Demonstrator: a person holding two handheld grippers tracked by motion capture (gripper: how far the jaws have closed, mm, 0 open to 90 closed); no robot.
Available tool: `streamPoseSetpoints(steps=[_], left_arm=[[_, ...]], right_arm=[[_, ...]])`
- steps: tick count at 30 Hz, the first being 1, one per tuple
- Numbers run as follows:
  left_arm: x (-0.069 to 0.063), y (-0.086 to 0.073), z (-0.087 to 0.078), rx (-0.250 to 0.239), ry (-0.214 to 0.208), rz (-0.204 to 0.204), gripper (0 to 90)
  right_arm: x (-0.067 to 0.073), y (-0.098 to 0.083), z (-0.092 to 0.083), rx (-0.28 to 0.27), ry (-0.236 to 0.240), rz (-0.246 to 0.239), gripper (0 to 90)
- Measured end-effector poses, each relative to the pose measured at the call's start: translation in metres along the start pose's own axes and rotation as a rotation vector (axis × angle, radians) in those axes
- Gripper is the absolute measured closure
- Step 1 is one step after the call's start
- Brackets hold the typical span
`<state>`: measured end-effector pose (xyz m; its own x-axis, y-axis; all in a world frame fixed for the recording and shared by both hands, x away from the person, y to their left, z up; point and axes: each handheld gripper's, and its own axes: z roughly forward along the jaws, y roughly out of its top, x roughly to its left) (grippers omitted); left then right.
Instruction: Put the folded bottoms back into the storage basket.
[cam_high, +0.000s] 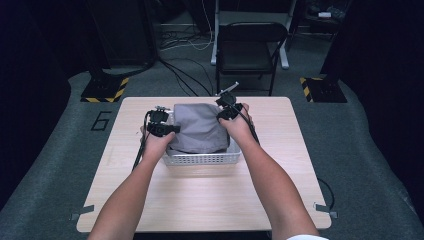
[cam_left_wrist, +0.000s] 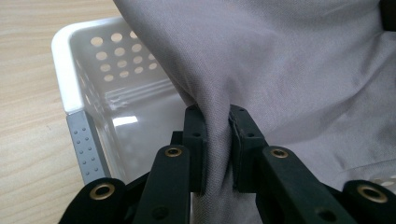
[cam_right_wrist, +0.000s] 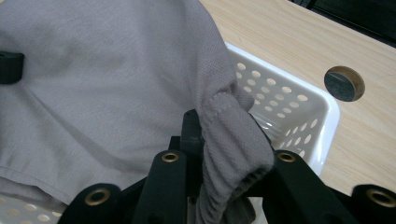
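Pinching a fold of grey cloth (cam_left_wrist: 280, 65) between its black pads, the left gripper (cam_left_wrist: 216, 140) has its jaws closed tight on the fabric, which runs down between them in a narrow pleat. The right gripper (cam_right_wrist: 224, 154) does the same on the opposite side, its jaws clamped on a bunched, stitched hem that bulges over the right-hand pad.

From the high view, the cloth (cam_high: 199, 127) sits piled in the white perforated basket (cam_high: 202, 160) at the middle of the wooden table (cam_high: 210, 200), mounded above the rim, with the left gripper (cam_high: 161, 125) at its left edge and the right gripper (cam_high: 229, 111) at its far right corner. Gripping two opposite edges looks meant to keep the cloth spread between the hands, so it can be lifted out or laid down without collapsing into a lump.

Both hands wrap the gripper bodies from behind, wrists bent slightly inward toward the basket. The forearms reach forward from the near edge of the table and converge on it, the right one reaching a little farther than the left.
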<state>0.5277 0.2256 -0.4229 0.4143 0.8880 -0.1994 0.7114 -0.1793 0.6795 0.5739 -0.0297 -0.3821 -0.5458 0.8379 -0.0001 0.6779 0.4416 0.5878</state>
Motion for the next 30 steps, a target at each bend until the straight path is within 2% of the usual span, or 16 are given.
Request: streamPoseSetpoints(steps=[2, 3, 4, 6, 11, 13, 18, 19, 20, 25, 30], left_arm=[[-0.001, -0.001, 0.002, -0.001, -0.001, -0.016, 78.9], [-0.001, -0.001, 0.002, 0.000, -0.001, -0.015, 78.9], [-0.001, -0.001, 0.003, -0.001, 0.001, -0.011, 78.8], [-0.001, -0.001, 0.003, -0.003, -0.002, -0.017, 78.9], [-0.002, -0.003, 0.006, 0.010, 0.003, -0.014, 78.8], [-0.001, -0.003, 0.007, 0.014, 0.007, -0.016, 78.7], [0.001, -0.004, 0.009, 0.019, 0.018, -0.013, 78.4], [0.001, -0.004, 0.010, 0.025, 0.019, -0.020, 78.4], [0.001, -0.004, 0.010, 0.030, 0.023, -0.026, 78.4], [0.002, -0.005, 0.010, 0.041, 0.025, -0.023, 78.4], [0.003, -0.008, 0.012, 0.055, 0.025, -0.029, 78.1]], right_arm=[[0.002, -0.001, 0.002, -0.004, -0.002, 0.012, 75.2], [0.000, -0.002, 0.002, -0.006, 0.002, -0.006, 75.1], [0.001, -0.002, 0.003, -0.007, 0.004, 0.007, 74.9], [-0.001, -0.004, 0.004, -0.008, 0.004, -0.004, 74.9], [-0.001, -0.006, 0.008, -0.009, -0.001, 0.016, 74.8], [-0.001, -0.007, 0.008, -0.006, 0.004, -0.001, 74.8], [0.002, -0.007, 0.010, -0.009, -0.004, 0.011, 74.8], [0.001, -0.008, 0.011, -0.007, -0.002, -0.002, 74.8], [0.003, -0.007, 0.011, -0.008, -0.003, 0.012, 74.8], [0.003, -0.007, 0.013, -0.008, -0.001, -0.005, 74.8], [0.005, -0.007, 0.017, 0.001, 0.000, 0.000, 74.8]])
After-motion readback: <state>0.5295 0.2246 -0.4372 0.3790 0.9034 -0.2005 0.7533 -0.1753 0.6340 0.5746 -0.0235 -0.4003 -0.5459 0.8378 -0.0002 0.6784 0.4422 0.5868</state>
